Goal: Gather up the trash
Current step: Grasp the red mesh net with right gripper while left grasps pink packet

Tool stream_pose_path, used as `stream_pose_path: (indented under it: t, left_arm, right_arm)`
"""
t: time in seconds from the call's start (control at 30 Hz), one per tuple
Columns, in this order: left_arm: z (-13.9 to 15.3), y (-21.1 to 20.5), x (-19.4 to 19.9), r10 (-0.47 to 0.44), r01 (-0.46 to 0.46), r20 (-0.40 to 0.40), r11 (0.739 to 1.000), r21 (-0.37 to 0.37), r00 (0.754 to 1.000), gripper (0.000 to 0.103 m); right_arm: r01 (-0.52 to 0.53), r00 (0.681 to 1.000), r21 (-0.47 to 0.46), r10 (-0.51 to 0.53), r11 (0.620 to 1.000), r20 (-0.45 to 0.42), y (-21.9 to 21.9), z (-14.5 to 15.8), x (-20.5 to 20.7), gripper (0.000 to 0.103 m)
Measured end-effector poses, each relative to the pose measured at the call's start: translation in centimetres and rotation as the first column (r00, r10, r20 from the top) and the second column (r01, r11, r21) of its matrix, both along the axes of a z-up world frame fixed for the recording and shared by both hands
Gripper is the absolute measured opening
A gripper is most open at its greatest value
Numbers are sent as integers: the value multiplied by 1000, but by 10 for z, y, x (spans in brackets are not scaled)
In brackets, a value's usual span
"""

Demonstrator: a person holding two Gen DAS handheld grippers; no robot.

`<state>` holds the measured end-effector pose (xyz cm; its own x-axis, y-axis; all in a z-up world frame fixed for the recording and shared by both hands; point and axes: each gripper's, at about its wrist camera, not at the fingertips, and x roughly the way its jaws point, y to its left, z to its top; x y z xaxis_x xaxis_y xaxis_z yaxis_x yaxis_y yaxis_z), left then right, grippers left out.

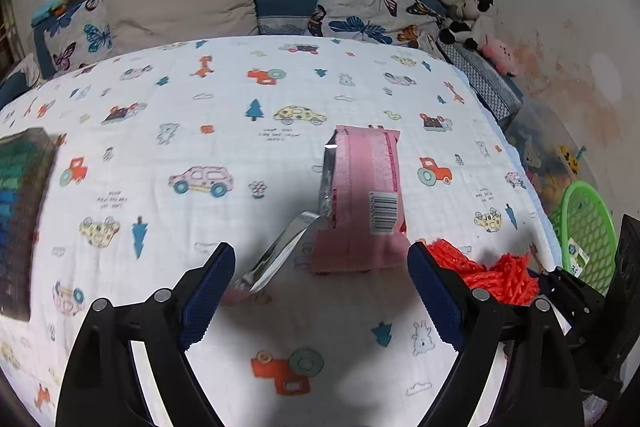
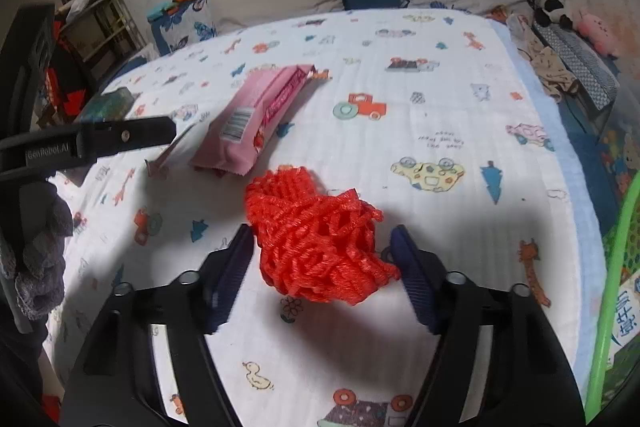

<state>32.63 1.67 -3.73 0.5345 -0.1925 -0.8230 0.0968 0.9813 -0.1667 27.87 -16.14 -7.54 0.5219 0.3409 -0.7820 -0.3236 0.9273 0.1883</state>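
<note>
Across the cartoon-print white bedspread (image 2: 440, 99), the right gripper (image 2: 324, 259) is straddling the crumpled red foam net (image 2: 320, 239), jaws part-open, not visibly pinching, while the left gripper (image 1: 320, 291) is hovering wide open, empty, near the pink foil wrapper (image 1: 360, 195).

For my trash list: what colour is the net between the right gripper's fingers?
The net is bright orange-red, clearest in the right wrist view.

The green basket (image 1: 588, 227) beside the bed (image 1: 280, 99) was cut off by the right gripper's body in the left wrist view, and by the picture's edge in the right wrist view. The dark box (image 1: 20, 219) on the bed's left side ran out of frame. Print on the pink wrapper (image 2: 256, 115) was too small to read. The red foam net (image 1: 492, 275) lay partly hidden behind a blue pad.
</note>
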Motion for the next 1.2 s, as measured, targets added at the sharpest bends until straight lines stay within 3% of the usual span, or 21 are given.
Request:
stream_pose_path:
  t: [0.17,0.53,0.87,1.03,1.2]
  left_arm:
    - [-5,-13,14,-23,23,-7,999,38,1000,87]
    - [-21,-48,55,-59,64,-47,992,107,997,91]
    - [-41,-60,74,-20,32,-78,986,163,997,90]
    - [-43,-64,72,-11,25,-73,982,187,997,73]
    - [-37,-63,68,-11,21,-60,987,161,998,54]
  right_arm:
    - [6,1000,8,-6,1000,13,-6,4,-8,50]
    - [69,996,31,-70,997,49,-44,30,-40,49]
    - [149,986,12,-150,989,76,-87,47,-67,49]
    - [189,978,11,-189,982,89,-106,52,-77,49]
    - [232,967,23,-233,973,99,-128,57,-84,49]
